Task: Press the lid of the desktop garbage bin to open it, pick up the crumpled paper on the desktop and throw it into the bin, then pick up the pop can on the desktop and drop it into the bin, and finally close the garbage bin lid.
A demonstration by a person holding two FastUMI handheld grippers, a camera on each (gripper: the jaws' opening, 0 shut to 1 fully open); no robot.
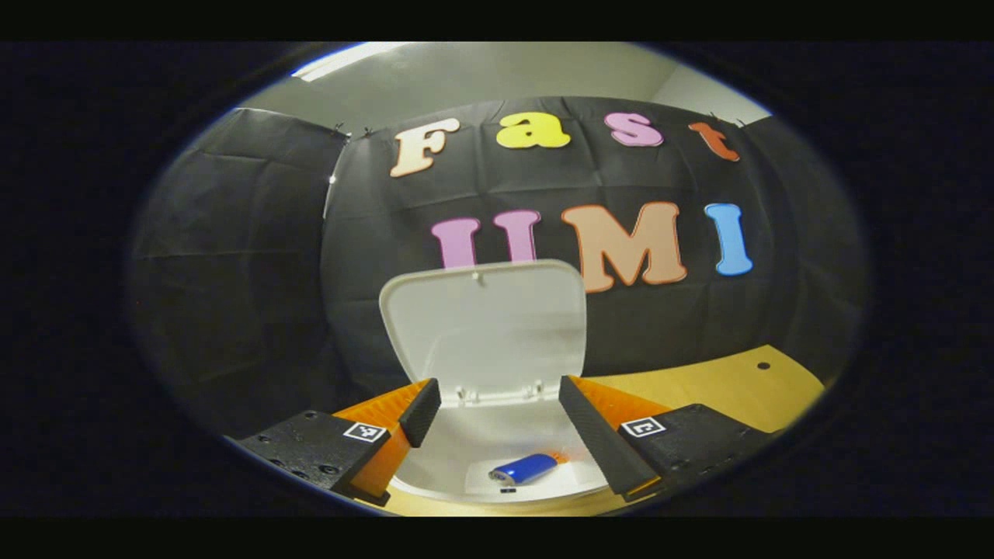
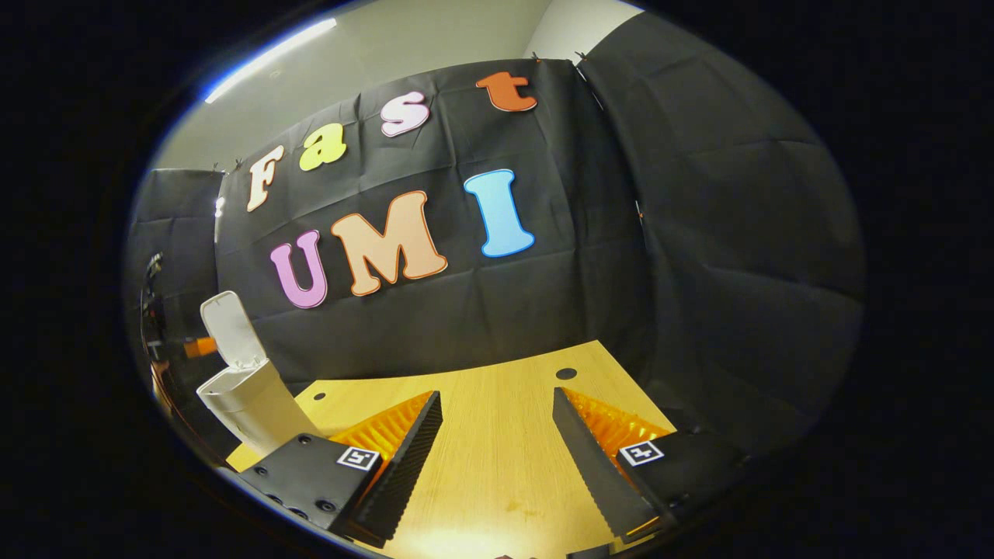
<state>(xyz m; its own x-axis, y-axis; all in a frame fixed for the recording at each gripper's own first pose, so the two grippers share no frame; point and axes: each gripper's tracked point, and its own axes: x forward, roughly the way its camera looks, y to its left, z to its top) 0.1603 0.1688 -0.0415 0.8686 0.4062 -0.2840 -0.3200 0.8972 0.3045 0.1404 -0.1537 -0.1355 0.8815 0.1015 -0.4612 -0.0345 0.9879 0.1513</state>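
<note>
Spread empty over the bin [image 1: 497, 458], left hand-held gripper [image 1: 497, 423] has the pop can [image 1: 524, 468] below; right hand-held gripper [image 2: 497, 458] (also spread) idles. Push lid [image 1: 483, 326] down squarely.

A pale wooden counter [image 2: 497, 458] with two small dark round holes near its far edge fills the near ground. Black creased cloth [image 2: 699, 233] hangs as walls behind it and to either side. Above, a grey ceiling carries a bright strip light [image 2: 268, 58].
</note>
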